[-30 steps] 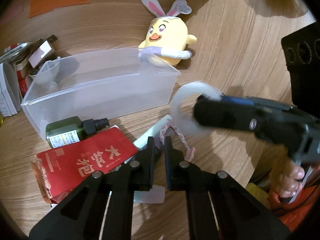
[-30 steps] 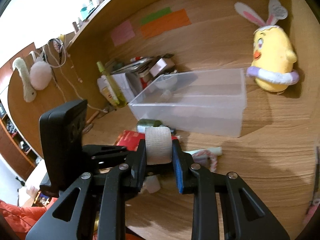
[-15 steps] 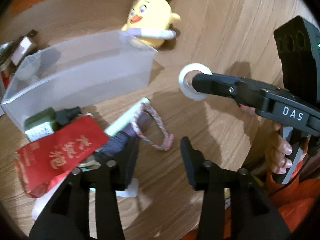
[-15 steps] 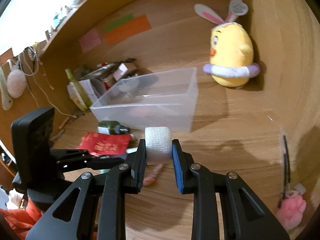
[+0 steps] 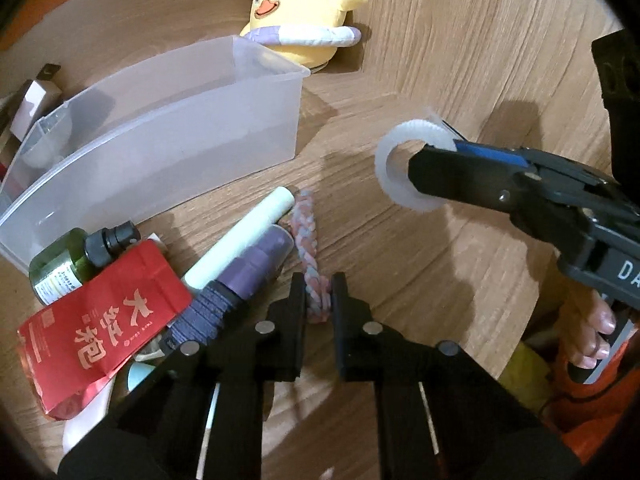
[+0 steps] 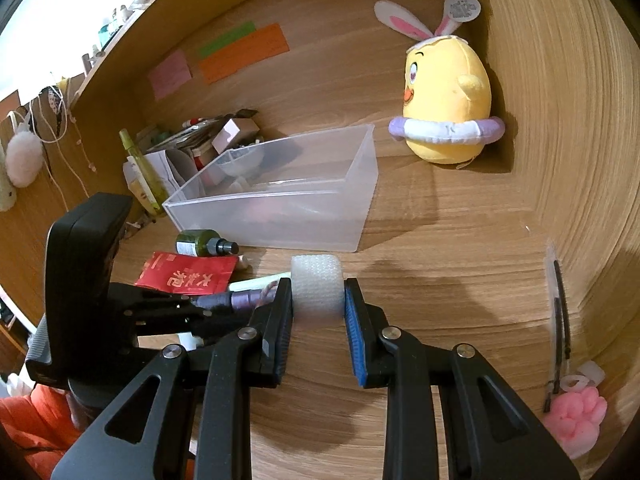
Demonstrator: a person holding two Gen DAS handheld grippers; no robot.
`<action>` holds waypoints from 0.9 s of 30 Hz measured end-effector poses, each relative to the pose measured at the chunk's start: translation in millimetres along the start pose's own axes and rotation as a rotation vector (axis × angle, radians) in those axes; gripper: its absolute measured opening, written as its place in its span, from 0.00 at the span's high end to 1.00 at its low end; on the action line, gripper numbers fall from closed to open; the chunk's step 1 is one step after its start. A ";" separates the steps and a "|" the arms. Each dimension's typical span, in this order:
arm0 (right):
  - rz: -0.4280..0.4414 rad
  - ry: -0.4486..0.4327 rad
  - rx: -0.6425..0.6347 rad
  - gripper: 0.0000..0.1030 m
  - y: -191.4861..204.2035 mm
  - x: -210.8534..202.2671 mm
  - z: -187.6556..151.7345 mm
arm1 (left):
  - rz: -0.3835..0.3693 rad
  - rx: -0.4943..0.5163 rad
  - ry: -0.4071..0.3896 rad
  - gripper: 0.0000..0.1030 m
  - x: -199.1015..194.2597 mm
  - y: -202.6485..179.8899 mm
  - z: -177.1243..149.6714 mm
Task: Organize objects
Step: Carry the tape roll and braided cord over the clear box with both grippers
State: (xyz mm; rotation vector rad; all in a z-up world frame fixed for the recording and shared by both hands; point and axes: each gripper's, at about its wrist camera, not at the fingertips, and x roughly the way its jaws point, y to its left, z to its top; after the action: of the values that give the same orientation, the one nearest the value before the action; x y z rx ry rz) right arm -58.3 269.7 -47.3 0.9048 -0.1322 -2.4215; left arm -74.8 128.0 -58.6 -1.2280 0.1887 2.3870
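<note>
Left gripper (image 5: pixel 319 300) jaws just closed, clamped on near end of braided rope (image 5: pixel 310 254), long axis straight ahead along counter (image 5: pixel 440 60); clear bin (image 5: pixel 168 128) ahead-left; right gripper (image 6: pixel 318 300) jaws clamped on white tape roll (image 6: pixel 317 290), bin ahead.

Left wrist view steep over desk (image 5: pixel 420 60), right wrist view shallower (both close), sharing clear bin (image 5: pixel 168 128).

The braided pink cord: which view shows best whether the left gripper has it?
The left wrist view. There the braided pink cord runs down the wood into the left gripper, whose fingers are shut on its near end. The right wrist view shows only a thin loop of it beside the right gripper's finger.
</note>
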 end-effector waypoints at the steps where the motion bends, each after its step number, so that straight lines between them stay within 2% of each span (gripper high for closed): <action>1: -0.001 0.002 0.000 0.78 -0.7 0.6 -0.4 | 0.008 0.002 -0.010 0.89 -0.3 -0.5 -1.3; 5: -0.007 0.006 -0.002 0.78 -0.8 2.8 0.0 | 0.011 -0.007 -0.052 0.90 -8.2 0.1 -1.6; 14: -0.027 0.000 -0.046 0.78 12.9 7.3 8.8 | 0.056 -0.057 -0.197 0.90 -57.0 20.2 7.5; 27: -0.073 -0.073 -0.200 0.78 55.9 19.6 55.9 | 0.166 -0.158 -0.343 0.90 -105.6 73.0 29.5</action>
State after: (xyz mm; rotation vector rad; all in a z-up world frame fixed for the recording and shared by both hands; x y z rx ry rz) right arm -80.2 206.8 -0.5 0.7440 0.1164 -2.4823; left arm -75.9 37.9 37.6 -0.8746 -0.0072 2.7573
